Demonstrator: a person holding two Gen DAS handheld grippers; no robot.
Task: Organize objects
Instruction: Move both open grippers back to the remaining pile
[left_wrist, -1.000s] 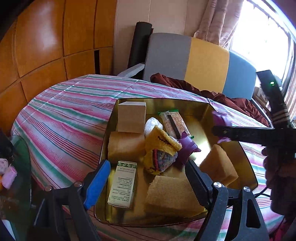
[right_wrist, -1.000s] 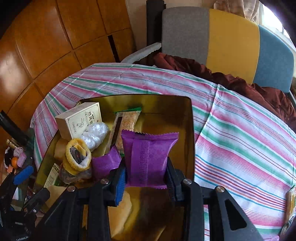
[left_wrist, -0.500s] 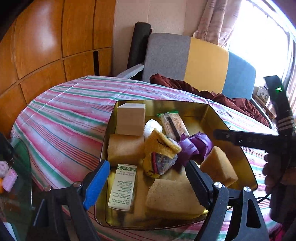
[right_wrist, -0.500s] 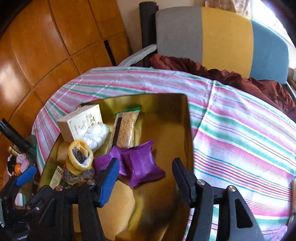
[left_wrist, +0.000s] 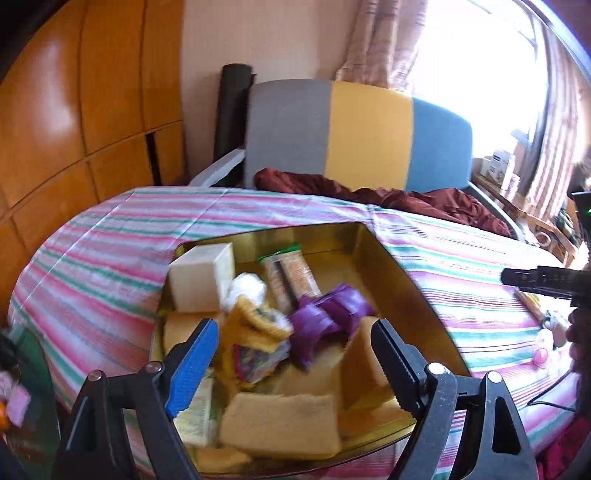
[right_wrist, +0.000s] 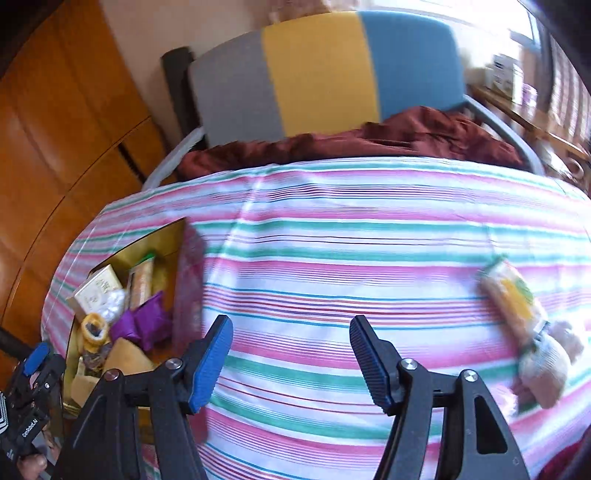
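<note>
Our gold tin (left_wrist: 373, 236) on the striped counter (right_wrist: 332, 258) holds purple packets (left_wrist: 328, 317), sponges (left_wrist: 280, 421), a box (left_wrist: 201, 277). Left gripper (left_wrist: 291, 362) and right gripper (right_wrist: 291, 363) fingers spread wide, empty; snack bar (right_wrist: 511, 295) lies far right.

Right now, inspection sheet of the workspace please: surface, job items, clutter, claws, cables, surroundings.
Surface: round table under a striped cloth.
Job items: gold tin holds a cream box, purple packets, snack bar, sponges and more, piled loosely. A wrapped snack and a small pouch lie on the cloth, outside the tin.
Clutter: small pink thing near the table edge; blurred.
Claws: left claw open over the tin, empty; right claw open over bare cloth, empty.
Cables: thin dark cable at the table edge.
Surroundings: tricolour chair with maroon fabric, wood panelling, curtained window.
</note>
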